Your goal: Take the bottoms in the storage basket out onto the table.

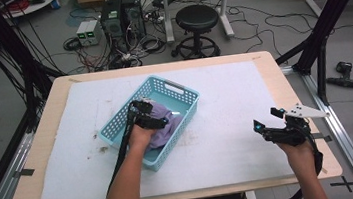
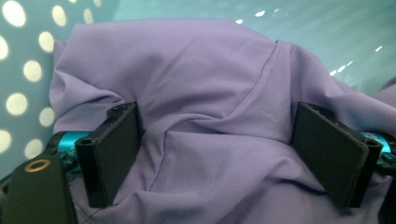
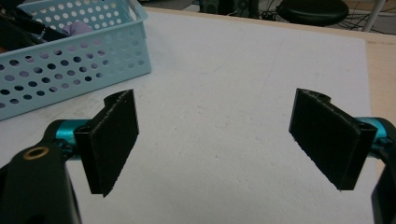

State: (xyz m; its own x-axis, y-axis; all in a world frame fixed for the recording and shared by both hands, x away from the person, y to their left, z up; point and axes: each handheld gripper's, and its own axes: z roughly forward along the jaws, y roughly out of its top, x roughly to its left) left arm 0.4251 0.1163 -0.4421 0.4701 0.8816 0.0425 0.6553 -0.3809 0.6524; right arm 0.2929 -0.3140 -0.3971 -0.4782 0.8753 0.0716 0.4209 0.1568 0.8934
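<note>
A light blue perforated basket (image 1: 184, 92) sits near the middle of the white mat, and a crumpled purple cloth (image 1: 160, 131) lies inside it. My left gripper (image 1: 142, 114) reaches down into the basket over the cloth. In the left gripper view its jaws stand wide apart, pressed into the purple cloth (image 2: 210, 93), which bulges between them. My right gripper (image 1: 263, 129) hovers over the mat at the right, open, with only bare mat between its jaws. The right gripper view shows the basket (image 3: 70, 65) at upper left with a bit of cloth (image 3: 77, 29) inside.
The white mat (image 1: 227, 124) covers most of the wooden table (image 1: 54, 101). Behind the table stand a black stool (image 1: 197, 21), computer towers (image 1: 122, 16) and loose cables on the floor. A cordless drill (image 1: 343, 74) lies on the floor at right.
</note>
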